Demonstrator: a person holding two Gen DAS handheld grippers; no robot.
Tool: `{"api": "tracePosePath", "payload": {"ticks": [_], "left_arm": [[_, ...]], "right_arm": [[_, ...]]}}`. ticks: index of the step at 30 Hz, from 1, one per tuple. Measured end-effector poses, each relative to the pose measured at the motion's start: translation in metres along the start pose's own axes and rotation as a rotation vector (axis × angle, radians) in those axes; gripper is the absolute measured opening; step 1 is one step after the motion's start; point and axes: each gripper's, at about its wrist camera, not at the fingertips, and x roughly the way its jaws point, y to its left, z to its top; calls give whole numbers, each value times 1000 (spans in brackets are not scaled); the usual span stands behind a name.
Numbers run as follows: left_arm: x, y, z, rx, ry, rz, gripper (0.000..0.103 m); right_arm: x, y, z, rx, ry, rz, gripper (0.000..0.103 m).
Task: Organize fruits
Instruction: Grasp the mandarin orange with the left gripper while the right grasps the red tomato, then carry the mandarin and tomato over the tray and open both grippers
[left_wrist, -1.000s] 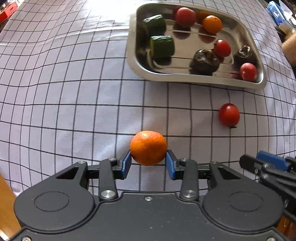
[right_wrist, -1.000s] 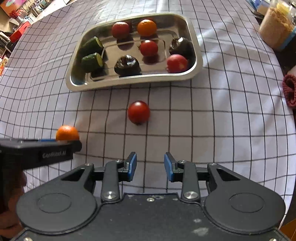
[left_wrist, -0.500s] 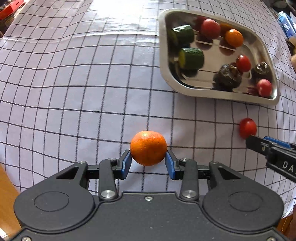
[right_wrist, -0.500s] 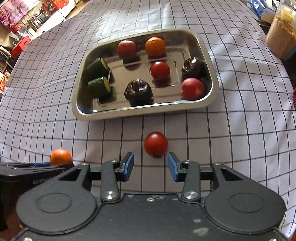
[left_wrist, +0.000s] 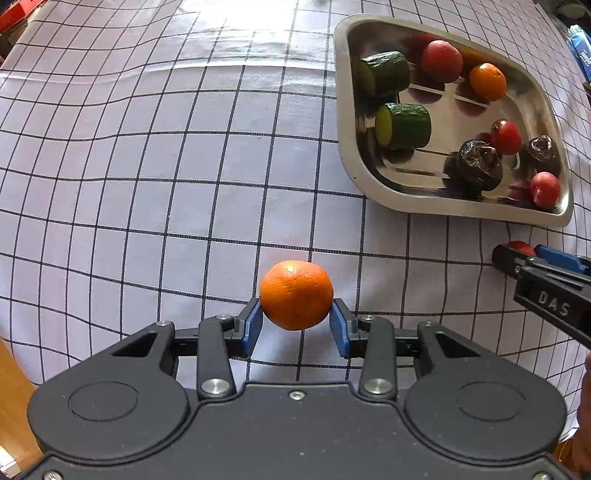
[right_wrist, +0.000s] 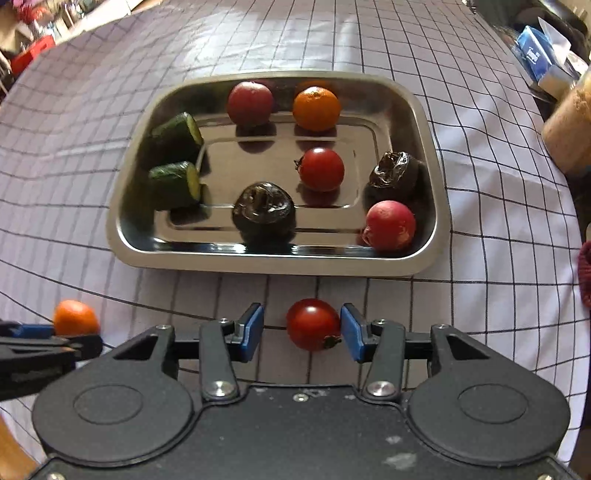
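Nearest the left wrist camera, the left gripper (left_wrist: 295, 325) clamps a round orange mandarin (left_wrist: 296, 294) between its blue pads, one pad pressed to each side of the fruit, above the white tablecloth with a dark grid (left_wrist: 147, 184). In the right wrist view the right gripper (right_wrist: 302, 328) has just been opening its jaws, and a small round red tomato (right_wrist: 313, 324) now sits between them on the cloth; the right-hand pad looks just beside or touching it, while a clear gap separates the other pad from the fruit (so no grip). Just beyond the tomato lies the rectangular stainless steel tray (right_wrist: 439, 229). Its near part holds a dark wrinkled fruit (right_wrist: 264, 212) and a pinkish-red round fruit (right_wrist: 391, 225); further in are two green cucumber chunks (right_wrist: 175, 184) at the left, a second red tomato (right_wrist: 320, 169) and another dark wrinkled fruit (right_wrist: 395, 173). Against the far wall sit a dull red round fruit (right_wrist: 250, 103) and a second orange mandarin (right_wrist: 316, 108).
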Motion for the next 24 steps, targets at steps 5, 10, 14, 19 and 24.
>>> {"api": "tracePosePath", "payload": {"ticks": [5, 10, 14, 19, 24], "left_arm": [[-1, -5, 3, 5, -4, 2, 48], [-5, -11, 1, 6, -13, 3, 48], [-8, -18, -1, 6, -22, 3, 48], [-14, -26, -8, 4, -32, -2, 48], [-19, -41, -20, 16, -40, -7, 48]], "right_arm": [[11, -14, -3, 52, 66, 44, 48], [13, -21, -8, 73, 74, 80, 34], [4, -24, -12, 75, 65, 102, 34], [-14, -32, -15, 74, 58, 120, 34], [-25, -46, -25, 90, 65, 124, 34]]}}
